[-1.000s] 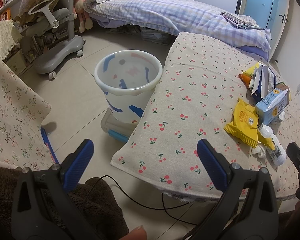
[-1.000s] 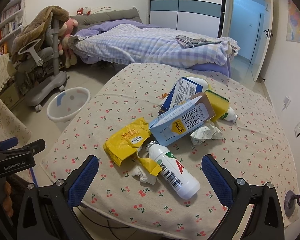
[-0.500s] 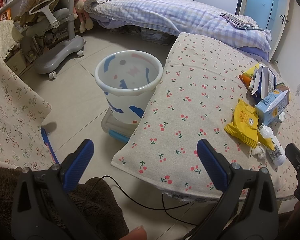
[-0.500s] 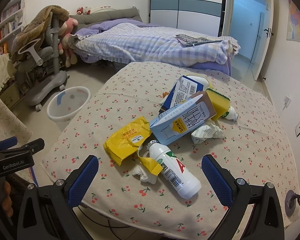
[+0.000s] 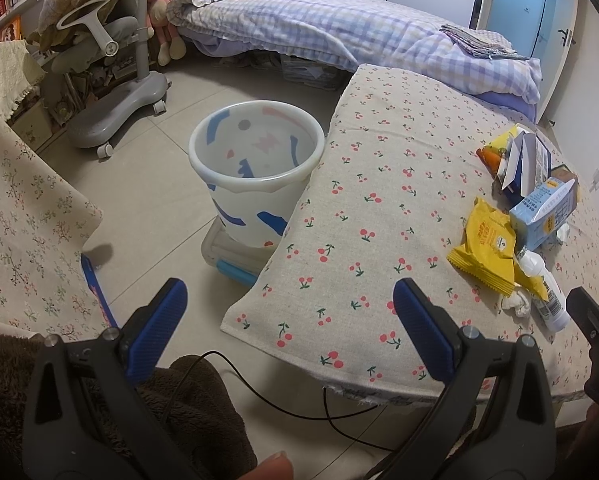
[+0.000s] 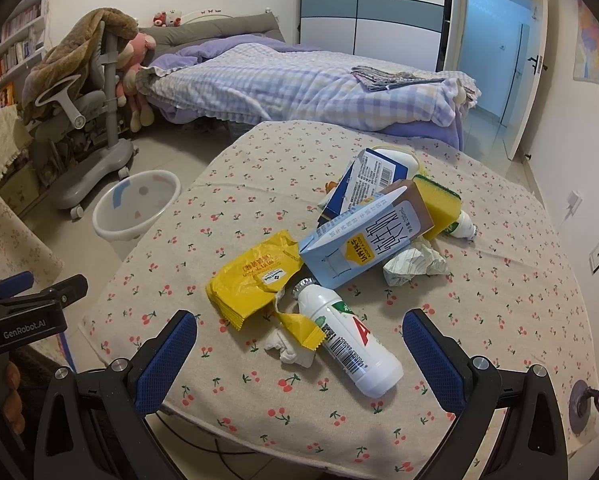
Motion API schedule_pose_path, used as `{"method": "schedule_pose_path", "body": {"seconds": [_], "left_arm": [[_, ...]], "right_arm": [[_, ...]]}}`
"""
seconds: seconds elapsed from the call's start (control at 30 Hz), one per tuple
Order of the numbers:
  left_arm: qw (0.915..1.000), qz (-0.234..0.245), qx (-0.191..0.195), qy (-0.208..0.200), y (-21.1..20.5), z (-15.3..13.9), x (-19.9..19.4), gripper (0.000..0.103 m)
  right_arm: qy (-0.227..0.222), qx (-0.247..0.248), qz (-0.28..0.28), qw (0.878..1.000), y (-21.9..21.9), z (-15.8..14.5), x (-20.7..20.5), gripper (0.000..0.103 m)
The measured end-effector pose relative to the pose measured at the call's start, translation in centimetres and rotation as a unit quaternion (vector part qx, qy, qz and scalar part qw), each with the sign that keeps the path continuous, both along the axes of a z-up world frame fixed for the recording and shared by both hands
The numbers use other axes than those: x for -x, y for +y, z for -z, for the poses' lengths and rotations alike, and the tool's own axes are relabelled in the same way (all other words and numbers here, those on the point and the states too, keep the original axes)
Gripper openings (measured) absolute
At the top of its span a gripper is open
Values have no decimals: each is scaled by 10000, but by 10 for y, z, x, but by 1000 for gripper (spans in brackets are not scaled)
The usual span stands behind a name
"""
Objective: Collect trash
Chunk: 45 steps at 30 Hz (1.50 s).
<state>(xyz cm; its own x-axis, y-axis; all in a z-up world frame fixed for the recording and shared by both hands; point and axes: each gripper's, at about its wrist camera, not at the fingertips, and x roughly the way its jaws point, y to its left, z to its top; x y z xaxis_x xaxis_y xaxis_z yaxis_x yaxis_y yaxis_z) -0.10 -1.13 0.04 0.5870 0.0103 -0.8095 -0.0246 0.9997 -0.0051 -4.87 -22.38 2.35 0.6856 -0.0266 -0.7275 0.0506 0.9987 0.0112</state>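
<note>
Both tools were wide open and empty: my right tool hung just above the near desk edge, my left tool off toward the floor. The trash sat heaped on the cherry-print cloth desk. Nearest was the white plastic bottle with a foil cap, lying on its side; I figured it was light, smooth and likely to roll, so I'd pinch it across the middle of the body. The crinkly yellow snack wrapper looked floppy, best grabbed by an edge. The white patterned plastic bin stood on the floor beside the desk.
</note>
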Motion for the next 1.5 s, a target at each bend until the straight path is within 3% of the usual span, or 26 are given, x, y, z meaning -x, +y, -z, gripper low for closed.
{"method": "schedule_pose_path", "body": {"seconds": [0.5, 0.73, 0.93, 1.17, 1.33, 1.5], "left_arm": [[10000, 87, 21, 25, -5, 1, 1, 102], [9984, 521, -57, 218, -17, -1, -8, 102], [9932, 1089, -161, 367, -34, -14, -27, 102], [9762, 1934, 30, 980, -70, -15, -55, 102], [9514, 2612, 335, 1597, -106, 3, -77, 102], [9402, 2836, 518, 1813, -132, 23, -95, 88]], "right_arm": [[-19, 3, -38, 10000, 0, 2, 2, 103], [134, -59, -243, 9996, -9, -2, -2, 103], [566, -307, 65, 9979, -56, -8, -24, 103], [1172, -541, 467, 9905, -113, -7, -55, 103], [1410, -835, 687, 9841, -140, 4, -67, 103], [1650, -1011, 889, 9771, -160, 26, -73, 103]]}}
